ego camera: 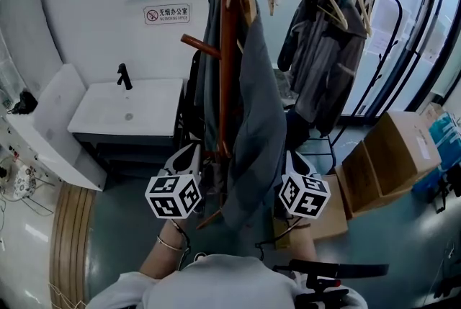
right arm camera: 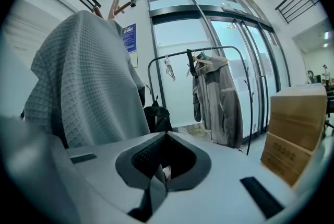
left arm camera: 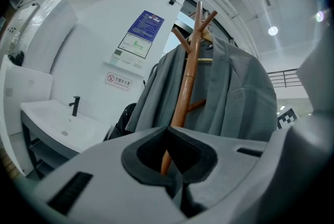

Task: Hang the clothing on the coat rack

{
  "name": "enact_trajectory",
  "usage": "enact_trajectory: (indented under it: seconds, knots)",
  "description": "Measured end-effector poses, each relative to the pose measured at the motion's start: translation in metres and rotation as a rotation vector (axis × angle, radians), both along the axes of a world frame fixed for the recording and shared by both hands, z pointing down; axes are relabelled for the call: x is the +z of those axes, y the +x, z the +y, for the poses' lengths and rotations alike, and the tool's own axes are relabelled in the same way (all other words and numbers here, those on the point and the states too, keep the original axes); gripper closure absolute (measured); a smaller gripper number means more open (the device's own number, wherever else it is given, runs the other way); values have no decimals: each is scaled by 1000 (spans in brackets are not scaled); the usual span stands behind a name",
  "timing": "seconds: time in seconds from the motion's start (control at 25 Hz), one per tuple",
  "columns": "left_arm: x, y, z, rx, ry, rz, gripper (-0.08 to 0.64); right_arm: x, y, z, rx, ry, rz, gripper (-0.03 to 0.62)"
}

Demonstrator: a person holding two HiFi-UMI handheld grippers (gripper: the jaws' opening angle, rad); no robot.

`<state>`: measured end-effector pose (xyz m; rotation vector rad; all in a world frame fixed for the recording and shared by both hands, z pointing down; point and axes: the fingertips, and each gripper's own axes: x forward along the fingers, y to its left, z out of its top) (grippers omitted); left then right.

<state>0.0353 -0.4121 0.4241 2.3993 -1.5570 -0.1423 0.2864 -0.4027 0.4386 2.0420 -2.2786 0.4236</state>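
The left gripper [left arm camera: 176, 173] and right gripper [right arm camera: 159, 178] are pale grey moulded plastic with black notched pads. Each bears a white, black-patterned marker cube [ego camera: 173, 194]. The person wears a white top [ego camera: 216, 284] and a thin wrist bracelet [ego camera: 170, 244].

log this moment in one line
grey jacket: hung on wooden coat rack | left gripper: shut | right gripper: shut

Grey jacket [ego camera: 253, 120], limp, high on the upright reddish-brown wooden coat rack [ego camera: 230, 48].
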Motion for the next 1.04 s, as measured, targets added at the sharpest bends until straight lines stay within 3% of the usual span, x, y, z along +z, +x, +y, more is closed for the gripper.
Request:
enact_trajectory:
  seconds: [1.04]
  knots:
    - [8,3,0,32,-20,23,552,3,14,14,55,-17,2,569]
